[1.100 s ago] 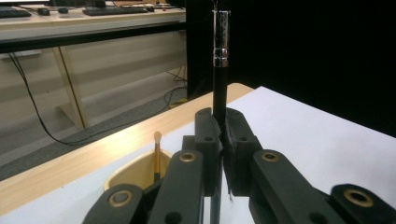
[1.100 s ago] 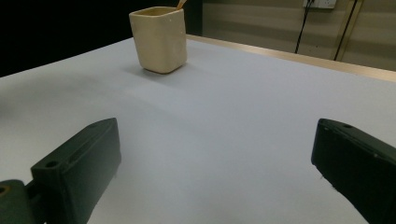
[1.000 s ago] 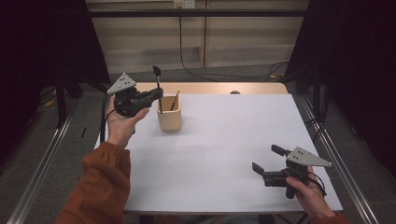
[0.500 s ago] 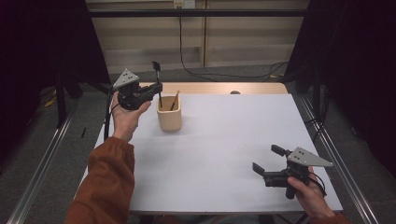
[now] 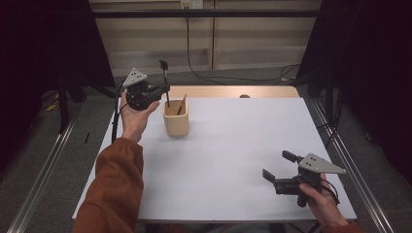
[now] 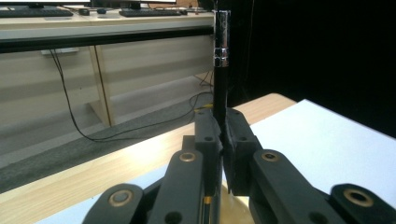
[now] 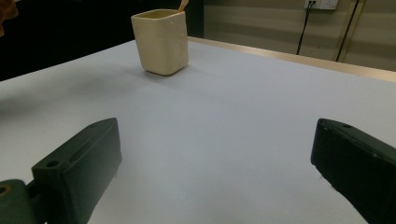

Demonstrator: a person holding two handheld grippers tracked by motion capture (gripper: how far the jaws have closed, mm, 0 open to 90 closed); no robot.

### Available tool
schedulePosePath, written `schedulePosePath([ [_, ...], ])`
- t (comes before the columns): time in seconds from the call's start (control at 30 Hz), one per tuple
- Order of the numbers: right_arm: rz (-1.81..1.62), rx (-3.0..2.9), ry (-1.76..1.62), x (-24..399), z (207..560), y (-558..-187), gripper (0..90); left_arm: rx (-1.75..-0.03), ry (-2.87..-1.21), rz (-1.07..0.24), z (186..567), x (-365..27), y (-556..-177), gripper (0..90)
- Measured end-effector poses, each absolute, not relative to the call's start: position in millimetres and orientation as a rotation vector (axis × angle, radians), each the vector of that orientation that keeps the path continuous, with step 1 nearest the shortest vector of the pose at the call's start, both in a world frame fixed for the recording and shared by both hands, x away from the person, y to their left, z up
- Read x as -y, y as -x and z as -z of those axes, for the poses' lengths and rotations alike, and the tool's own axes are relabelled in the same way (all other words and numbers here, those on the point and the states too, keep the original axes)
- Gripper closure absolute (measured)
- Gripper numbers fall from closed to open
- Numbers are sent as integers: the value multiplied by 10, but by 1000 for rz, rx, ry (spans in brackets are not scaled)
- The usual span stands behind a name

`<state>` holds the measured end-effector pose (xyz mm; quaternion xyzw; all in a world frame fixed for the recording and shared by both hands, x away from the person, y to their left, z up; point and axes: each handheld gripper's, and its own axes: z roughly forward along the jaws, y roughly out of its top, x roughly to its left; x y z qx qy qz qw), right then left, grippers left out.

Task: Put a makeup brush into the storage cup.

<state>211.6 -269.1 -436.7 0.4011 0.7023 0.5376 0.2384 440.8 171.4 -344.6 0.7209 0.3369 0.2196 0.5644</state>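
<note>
A cream cup [image 5: 176,119] stands on the far left part of the white table [image 5: 233,145], with a wooden stick [image 5: 181,104] leaning inside it. My left gripper [image 5: 163,90] hovers just left of the cup's rim, shut on a thin black stick [image 5: 165,77] held upright, its lower end at the cup's mouth. In the left gripper view the jaws [image 6: 223,135] clamp that black stick [image 6: 221,56], which has a silver band near its top. My right gripper [image 5: 278,165] rests open near the front right. Its view faces the cup [image 7: 161,41], with nothing between the jaws [image 7: 215,158].
A wooden strip [image 5: 228,91] runs along the table's far edge, and cables [image 5: 204,73] lie on the floor beyond it. Metal rails [image 5: 350,165] flank the table on both sides. The person's orange sleeve [image 5: 116,184] reaches in over the left front of the table.
The left hand has shifted slightly toward the far side of the table with the black stick still gripped upright by the cup. The right gripper has not moved.
</note>
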Motion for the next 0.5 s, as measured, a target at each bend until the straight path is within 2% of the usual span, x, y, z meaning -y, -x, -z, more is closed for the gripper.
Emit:
schedulePosePath([
  [0.5, -1468, -1932, -1098, 2691, 4378, -2120, 9, -782, -1736, -495, 3621, -1616, -4413, 859],
])
